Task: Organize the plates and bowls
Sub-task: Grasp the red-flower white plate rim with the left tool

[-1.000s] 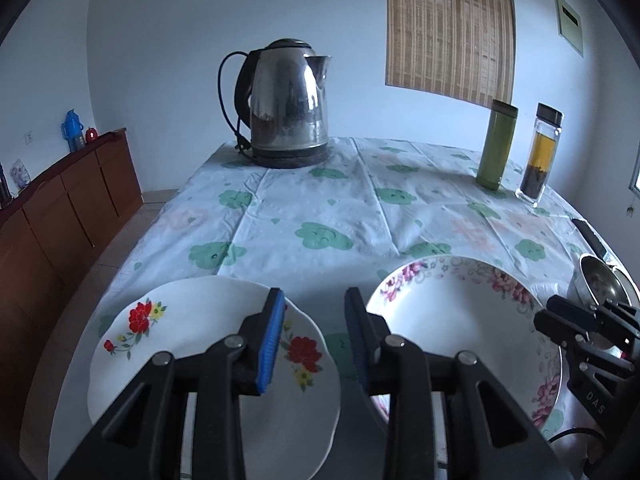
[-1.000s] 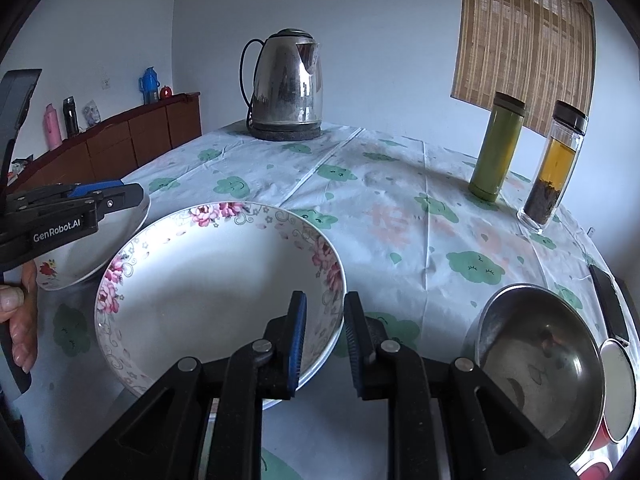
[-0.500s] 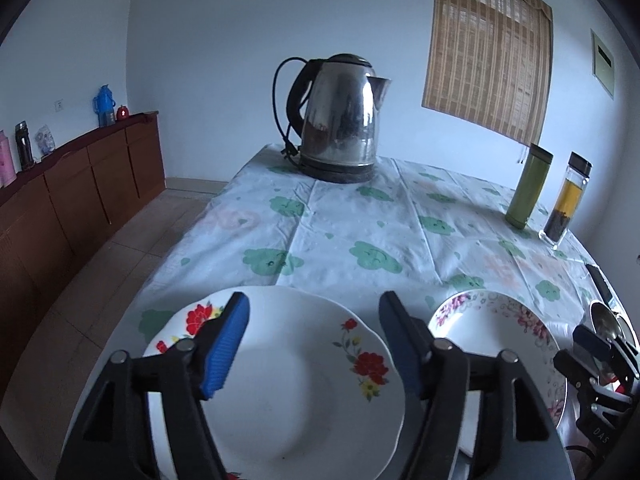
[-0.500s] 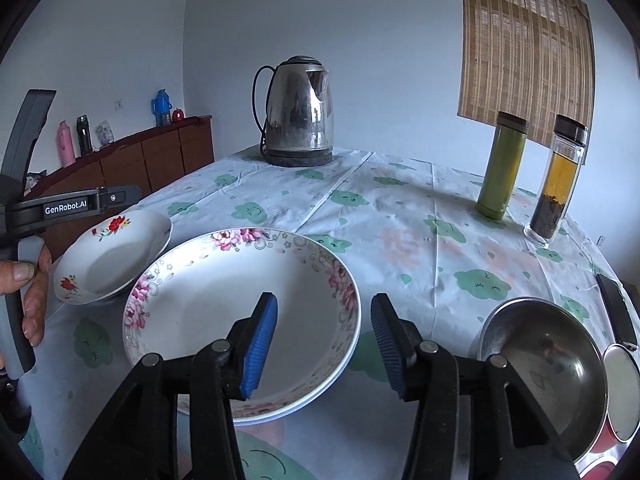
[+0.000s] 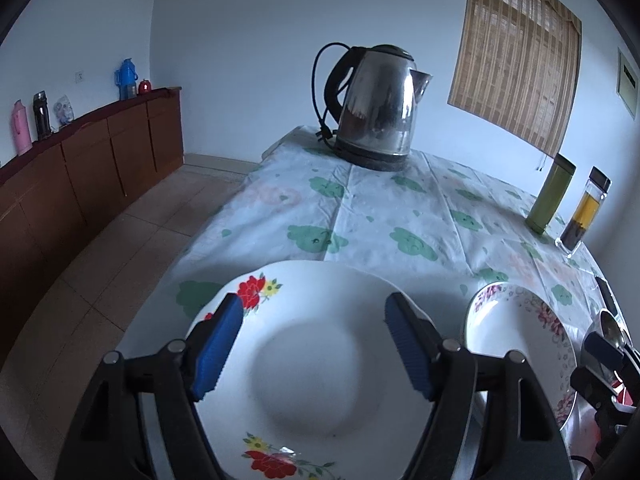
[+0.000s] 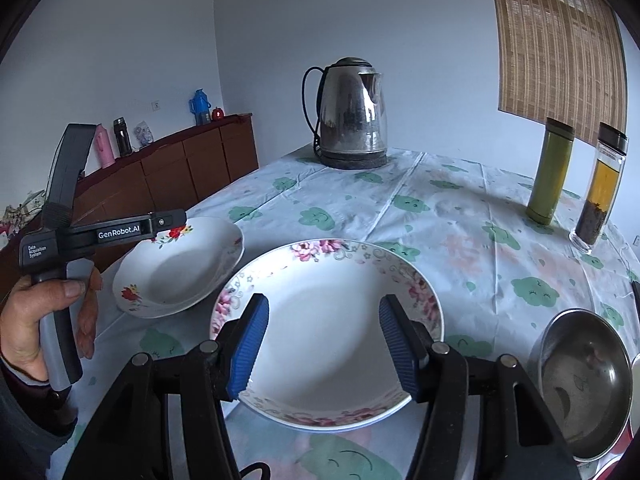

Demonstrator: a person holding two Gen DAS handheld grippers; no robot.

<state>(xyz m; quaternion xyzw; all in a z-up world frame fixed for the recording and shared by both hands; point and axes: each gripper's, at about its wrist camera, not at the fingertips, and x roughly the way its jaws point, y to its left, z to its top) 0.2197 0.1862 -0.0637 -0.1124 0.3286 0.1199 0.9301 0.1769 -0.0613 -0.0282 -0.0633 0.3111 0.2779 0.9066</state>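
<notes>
On tablecloth [image 6: 460,216]: white plates, red-flowered [image 6: 176,264], pink-rimmed [image 6: 328,344].

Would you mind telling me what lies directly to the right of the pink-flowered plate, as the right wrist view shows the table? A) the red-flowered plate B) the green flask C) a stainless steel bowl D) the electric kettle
C: in the right wrist view the stainless steel bowl sits just right of the pink-flowered plate, while the red-flowered plate lies to its left and the electric kettle and green flask stand farther back.
</notes>
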